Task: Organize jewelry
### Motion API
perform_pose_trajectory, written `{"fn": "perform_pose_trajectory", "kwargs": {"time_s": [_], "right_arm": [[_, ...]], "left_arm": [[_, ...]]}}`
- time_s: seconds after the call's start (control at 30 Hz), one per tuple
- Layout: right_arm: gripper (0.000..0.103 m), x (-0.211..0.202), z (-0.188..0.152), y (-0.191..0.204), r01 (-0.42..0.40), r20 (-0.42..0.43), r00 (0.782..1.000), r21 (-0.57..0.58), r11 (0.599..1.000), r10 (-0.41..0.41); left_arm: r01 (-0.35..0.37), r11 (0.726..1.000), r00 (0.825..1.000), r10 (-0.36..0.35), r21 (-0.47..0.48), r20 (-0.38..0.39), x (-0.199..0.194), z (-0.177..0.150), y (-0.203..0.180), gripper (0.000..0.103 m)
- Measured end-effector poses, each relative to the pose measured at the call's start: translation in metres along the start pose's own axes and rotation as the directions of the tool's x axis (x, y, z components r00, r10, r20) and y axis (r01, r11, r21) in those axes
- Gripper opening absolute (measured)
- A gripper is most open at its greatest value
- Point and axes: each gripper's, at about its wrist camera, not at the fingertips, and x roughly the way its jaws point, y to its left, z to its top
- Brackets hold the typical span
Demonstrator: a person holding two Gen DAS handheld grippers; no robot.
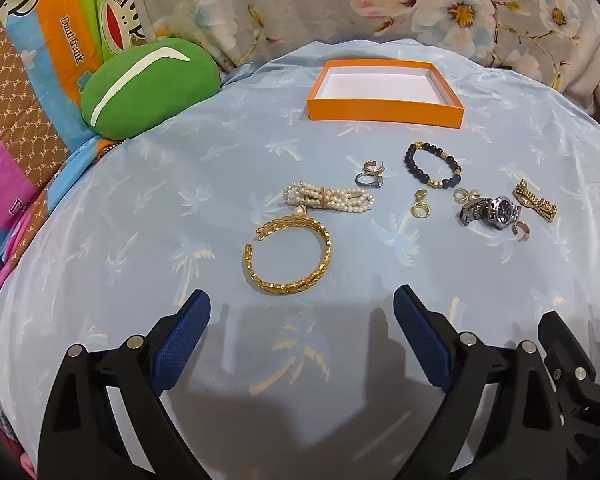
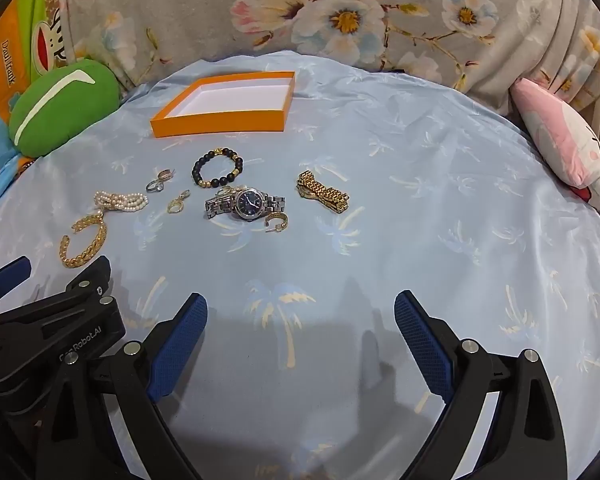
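An empty orange box (image 1: 384,113) (image 2: 220,123) sits at the far side of the blue cloth. Before it lie a gold cuff bracelet (image 1: 290,254) (image 2: 85,240), a pearl bracelet (image 1: 328,197) (image 2: 120,201), a black bead bracelet (image 1: 433,165) (image 2: 217,167), a silver watch (image 1: 492,210) (image 2: 246,202), a gold watch (image 1: 534,200) (image 2: 323,191) and several rings and earrings (image 1: 370,174). My left gripper (image 1: 302,310) is open and empty, just short of the gold cuff. My right gripper (image 2: 300,312) is open and empty, nearer than the silver watch.
A green cushion (image 1: 148,86) (image 2: 62,106) lies at the far left. A pink cushion (image 2: 568,148) lies at the right edge. Floral fabric (image 1: 380,4) rises behind the box. The left gripper's body (image 2: 52,320) shows at the right wrist view's lower left.
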Motion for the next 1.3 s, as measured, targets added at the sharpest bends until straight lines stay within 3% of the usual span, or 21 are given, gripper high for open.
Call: {"fn": "perform_pose_trajectory", "kwargs": {"time_s": [0.17,1.3], "right_arm": [[0.093,0.000,-0.001,0.000,0.004,-0.010,1.000,-0.002,1.000,-0.004],[0.093,-0.004,-0.002,-0.001,0.005,-0.017,1.000,0.000,1.000,-0.005]], "left_arm": [[0.010,1.000,0.999,-0.011,-0.020,-0.037,0.002,0.002,-0.001,0.090],[0.013,1.000,0.999,-0.014,-0.010,-0.035,0.001,-0.007,0.001,0.090]]}}
